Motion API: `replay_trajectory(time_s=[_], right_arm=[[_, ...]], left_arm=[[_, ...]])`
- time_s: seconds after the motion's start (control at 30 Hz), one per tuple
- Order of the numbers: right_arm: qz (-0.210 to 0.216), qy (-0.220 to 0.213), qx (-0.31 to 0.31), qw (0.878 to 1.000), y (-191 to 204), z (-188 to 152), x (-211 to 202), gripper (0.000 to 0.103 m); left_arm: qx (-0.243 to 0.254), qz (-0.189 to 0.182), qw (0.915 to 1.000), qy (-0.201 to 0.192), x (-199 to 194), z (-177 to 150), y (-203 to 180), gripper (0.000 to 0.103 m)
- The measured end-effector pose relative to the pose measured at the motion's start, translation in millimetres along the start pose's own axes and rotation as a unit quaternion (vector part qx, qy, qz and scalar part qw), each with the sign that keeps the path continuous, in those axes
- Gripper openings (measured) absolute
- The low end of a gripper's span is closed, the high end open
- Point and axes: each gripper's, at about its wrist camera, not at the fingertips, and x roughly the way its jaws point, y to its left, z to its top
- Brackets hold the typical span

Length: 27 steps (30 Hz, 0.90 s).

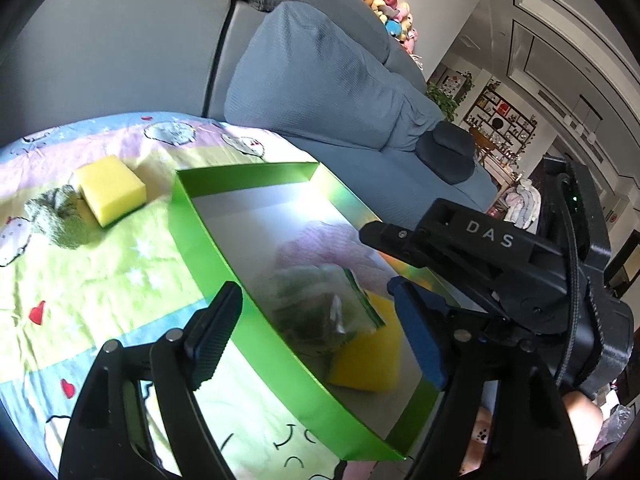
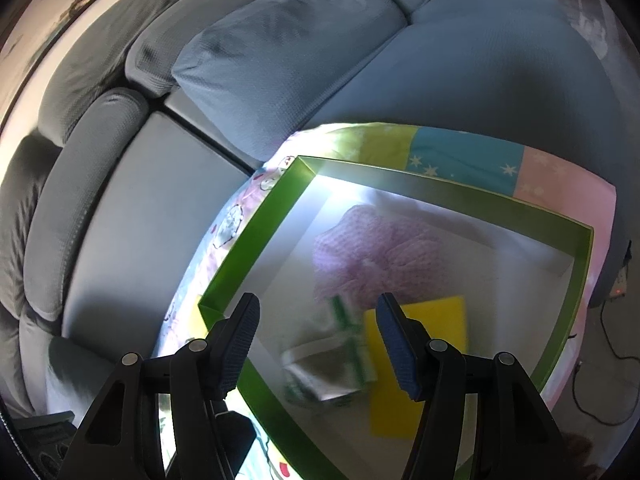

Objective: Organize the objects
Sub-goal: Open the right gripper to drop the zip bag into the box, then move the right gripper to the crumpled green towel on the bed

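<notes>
A green box (image 1: 208,236) (image 2: 256,236) lies on the patterned cloth (image 1: 100,280). Inside it are a pink cloth (image 1: 320,244) (image 2: 376,252), a green-striped plastic bag (image 1: 320,312) (image 2: 332,364) and a yellow sponge (image 1: 372,360) (image 2: 420,364). Outside the box, at the left, lie another yellow sponge (image 1: 110,192) and a green-grey cloth wad (image 1: 56,216). My left gripper (image 1: 316,328) is open and empty, straddling the box's near wall. My right gripper (image 2: 316,340) is open and empty above the bag; it also shows in the left wrist view (image 1: 460,248), over the box's right side.
A grey-blue sofa (image 1: 120,52) (image 2: 440,72) with cushions (image 1: 320,80) stands behind the cloth-covered surface. Stuffed toys (image 1: 392,4) sit on the sofa back. Cables (image 2: 600,380) lie on the floor at the right.
</notes>
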Motion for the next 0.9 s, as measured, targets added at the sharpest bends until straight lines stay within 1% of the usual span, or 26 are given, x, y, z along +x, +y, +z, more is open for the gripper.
replay_trajectory(time_s=[0.13,0.17,0.23,0.27,0.43,0.5,0.53,0.6,0.7,0.77,0.83,0.9], right_arm=[[-0.001,0.001,-0.005,1.0,3,0,0,0.063],[-0.001,0.001,-0.006,1.0,3,0,0,0.063],[-0.001,0.0,-0.009,1.0,5,-1,-1,0.063],[-0.001,-0.001,-0.011,1.0,7,-1,-2,0.063],[0.001,-0.005,-0.023,1.0,15,-4,-4,0.063],[0.002,-0.005,-0.026,1.0,18,-5,-5,0.063],[0.002,-0.005,-0.029,1.0,21,-6,-5,0.063],[0.004,-0.007,-0.035,0.999,26,-7,-7,0.063],[0.006,-0.011,-0.046,0.999,34,-9,-10,0.074],[0.004,-0.015,-0.057,0.998,39,-11,-13,0.076],[0.0,-0.02,-0.066,0.998,45,-13,-15,0.081],[-0.002,-0.029,-0.073,0.997,50,-15,-18,0.084]], left_arm=[[-0.012,-0.001,0.9999,-0.008,-8,4,8,0.079],[-0.015,0.002,0.9998,-0.011,-10,5,9,0.082],[-0.022,0.012,0.9995,-0.021,-16,7,15,0.088],[-0.024,0.016,0.9993,-0.025,-19,8,18,0.089],[-0.043,0.031,0.9977,-0.042,-33,11,34,0.091],[-0.052,0.034,0.997,-0.047,-38,11,40,0.095],[-0.056,0.037,0.9966,-0.049,-41,10,43,0.101],[-0.059,0.043,0.9958,-0.056,-47,9,46,0.102],[-0.061,0.063,0.9941,-0.065,-56,10,52,0.102],[-0.063,0.079,0.9922,-0.073,-62,10,57,0.102],[-0.068,0.095,0.9903,-0.076,-68,8,64,0.102],[-0.077,0.111,0.9878,-0.078,-74,7,72,0.102]])
